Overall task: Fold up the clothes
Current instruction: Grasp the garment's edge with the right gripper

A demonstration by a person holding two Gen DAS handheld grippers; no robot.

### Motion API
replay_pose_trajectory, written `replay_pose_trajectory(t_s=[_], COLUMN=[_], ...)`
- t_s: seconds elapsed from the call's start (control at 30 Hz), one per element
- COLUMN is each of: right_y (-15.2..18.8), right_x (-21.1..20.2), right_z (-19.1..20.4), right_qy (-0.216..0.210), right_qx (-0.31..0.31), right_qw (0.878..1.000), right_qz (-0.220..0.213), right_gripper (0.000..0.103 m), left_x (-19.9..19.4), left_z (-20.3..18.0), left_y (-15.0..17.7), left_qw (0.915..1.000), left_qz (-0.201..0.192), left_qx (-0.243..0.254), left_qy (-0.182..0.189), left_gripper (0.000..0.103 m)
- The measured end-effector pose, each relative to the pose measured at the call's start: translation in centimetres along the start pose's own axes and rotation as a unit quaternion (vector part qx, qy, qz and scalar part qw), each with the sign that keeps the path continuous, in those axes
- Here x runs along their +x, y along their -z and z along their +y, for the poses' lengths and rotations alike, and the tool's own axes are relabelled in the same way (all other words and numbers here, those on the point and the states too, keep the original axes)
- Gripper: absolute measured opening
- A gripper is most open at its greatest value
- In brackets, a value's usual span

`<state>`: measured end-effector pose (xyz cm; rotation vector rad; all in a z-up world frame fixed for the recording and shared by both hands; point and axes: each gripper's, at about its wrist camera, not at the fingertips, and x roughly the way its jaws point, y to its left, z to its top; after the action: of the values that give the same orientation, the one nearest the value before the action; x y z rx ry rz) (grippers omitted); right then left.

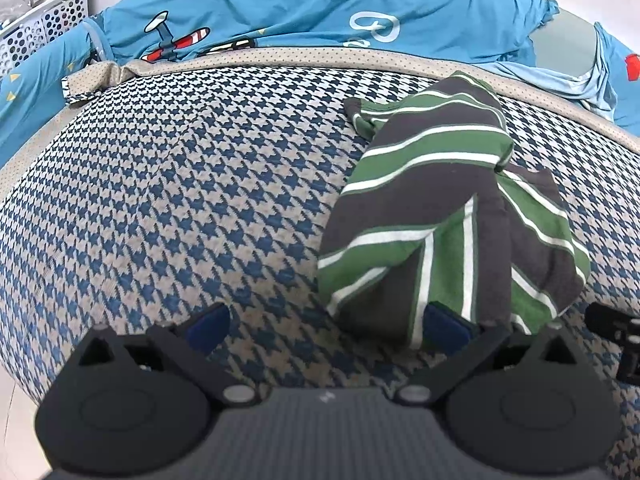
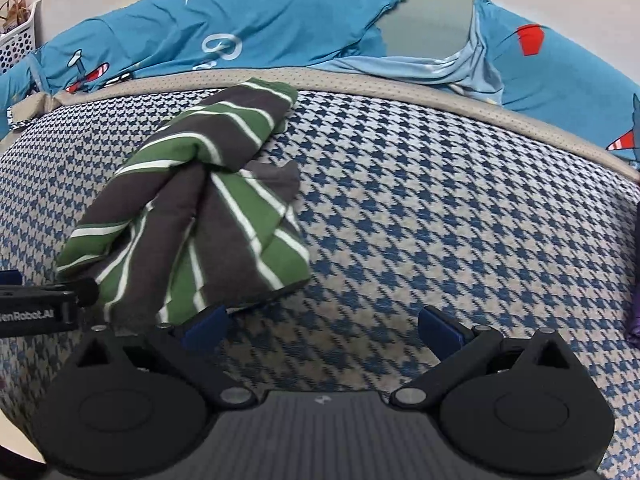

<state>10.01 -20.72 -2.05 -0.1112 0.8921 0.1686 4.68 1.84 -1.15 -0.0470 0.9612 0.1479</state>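
Nearest each lens, both claws sit wide open w/ nothing gripped. Left claw (image 1: 328, 326) hovers low over the houndstooth mat (image 1: 180, 184); its right blue pad (image 1: 444, 326) is tucked just under the near edge of the striped shirt (image 1: 436, 208). Right claw (image 2: 320, 326) has its left pad (image 2: 206, 326) at the shirt's near hem, right pad over bare mat. Shirt is green/grey/white striped, loosely bunched & partly folded, lying on the mat btwn the two claws. Beyond the mat's beige border (image 1: 320, 58), a blue cartoon-print sheet (image 1: 280, 4) is rumpled. Far left, a white perforated basket (image 1: 48, 28) stands by the wall.
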Motion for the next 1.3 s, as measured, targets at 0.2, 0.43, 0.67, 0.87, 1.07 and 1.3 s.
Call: replay_pose_trajectory(t_s=[0.2,0.43,0.67,0.87,1.07,1.3], right_y=[-0.6,-1.7,-2.0,-2.9,-3.9,-5.2], right_x=[0.4,0.7,1.0,1.2,1.6,1.4], right_z=[0.6,0.8,1.6,2.1,3.4,4.4], right_qy=[-0.021,-0.050,-0.076,-0.102,-0.116,-0.144], right_qx=[0.002,0.016,0.016,0.014,0.002,-0.003], right_qw=[1.000,0.998,0.997,0.993,0.991,0.985], right_qz=[-0.001,-0.022,-0.026,-0.050,-0.064,-0.093], right_gripper=[0.095,0.075,0.065,0.048,0.045,0.045], left_x=[0.4,0.6,0.9,1.3,1.4,1.5], left_z=[0.2,1.3,2.0,2.7,2.8,3.1], left_y=[-0.7,-1.4,-1.6,-1.9,-2.1,-2.1], left_qw=[0.9999,0.9993,0.9987,0.9979,0.9976,0.9972], left_qz=[0.005,0.000,-0.001,-0.004,-0.009,-0.007], left_qx=[-0.012,-0.038,-0.050,-0.063,-0.067,-0.074], left_qy=[0.004,-0.005,-0.010,-0.018,-0.017,-0.010], left_gripper=[0.103,0.103,0.103,0.103,0.103,0.103])
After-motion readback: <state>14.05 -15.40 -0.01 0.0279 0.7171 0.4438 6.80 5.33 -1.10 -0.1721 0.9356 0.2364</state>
